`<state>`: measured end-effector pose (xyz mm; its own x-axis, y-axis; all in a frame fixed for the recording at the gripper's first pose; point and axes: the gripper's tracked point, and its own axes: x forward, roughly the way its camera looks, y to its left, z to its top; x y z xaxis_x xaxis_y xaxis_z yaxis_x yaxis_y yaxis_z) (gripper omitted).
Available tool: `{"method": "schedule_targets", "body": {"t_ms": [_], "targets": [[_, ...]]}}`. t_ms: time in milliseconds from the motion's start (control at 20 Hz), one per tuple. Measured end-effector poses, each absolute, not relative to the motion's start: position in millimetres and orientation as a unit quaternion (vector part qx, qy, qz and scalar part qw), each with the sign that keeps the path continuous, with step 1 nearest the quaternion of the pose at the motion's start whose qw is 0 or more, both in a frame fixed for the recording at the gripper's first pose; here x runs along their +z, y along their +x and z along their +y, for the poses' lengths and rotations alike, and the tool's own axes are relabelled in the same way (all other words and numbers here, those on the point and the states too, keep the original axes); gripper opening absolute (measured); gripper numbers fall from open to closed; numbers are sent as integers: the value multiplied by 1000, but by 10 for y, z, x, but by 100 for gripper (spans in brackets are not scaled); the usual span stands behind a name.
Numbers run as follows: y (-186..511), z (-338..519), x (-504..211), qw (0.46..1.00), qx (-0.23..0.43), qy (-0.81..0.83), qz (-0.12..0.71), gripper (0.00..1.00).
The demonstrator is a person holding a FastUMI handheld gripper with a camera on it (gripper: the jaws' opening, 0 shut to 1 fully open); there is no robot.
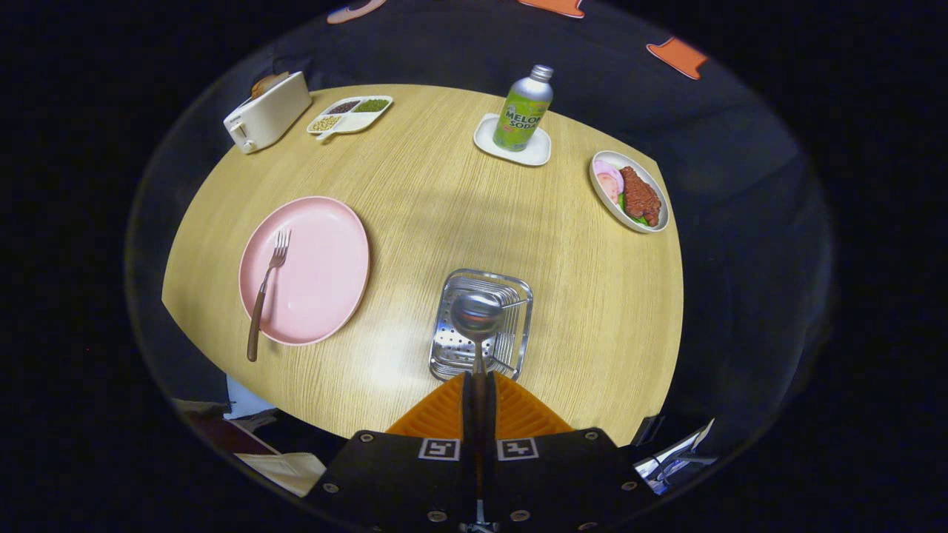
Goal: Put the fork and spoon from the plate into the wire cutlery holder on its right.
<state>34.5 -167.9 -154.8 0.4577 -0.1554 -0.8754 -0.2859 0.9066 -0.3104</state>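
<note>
Gripper (479, 385) clenched on spoon (478, 314), both fingers pressing the handle, bowl pointing forward and hanging over the wire cutlery holder (482, 326). Holder near the table's (444, 200) front edge, just ahead of the fingers. Spoon step in hand, roughly halfway through the task: spoon off the plate, not yet dropped. Next move calls for lowering into the holder and releasing; whether the bowl already touches the wire, can't tell from this angle. Spoon: shiny metal bowl, slim handle mostly hidden between the fingers. Holder: rectangular chrome basket, perforated base, thin wire sides.

Then fork (266, 292): lying on the pink plate (326, 274) toward the table's left edge, tines pointing away, brown handle overhanging the plate's near rim. Needs a reach left, pinch on the handle.

Far edge: soda bottle (524, 109) on a white coaster, toaster (266, 112) at the far left corner.
</note>
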Motion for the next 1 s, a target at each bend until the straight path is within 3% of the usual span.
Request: {"method": "schedule_targets", "body": {"t_ms": [850,1000], "targets": [[398,-1821,-1663,796,47,-209,566,4],[461,-1750,-1596,809,51,-198,551,12]]}}
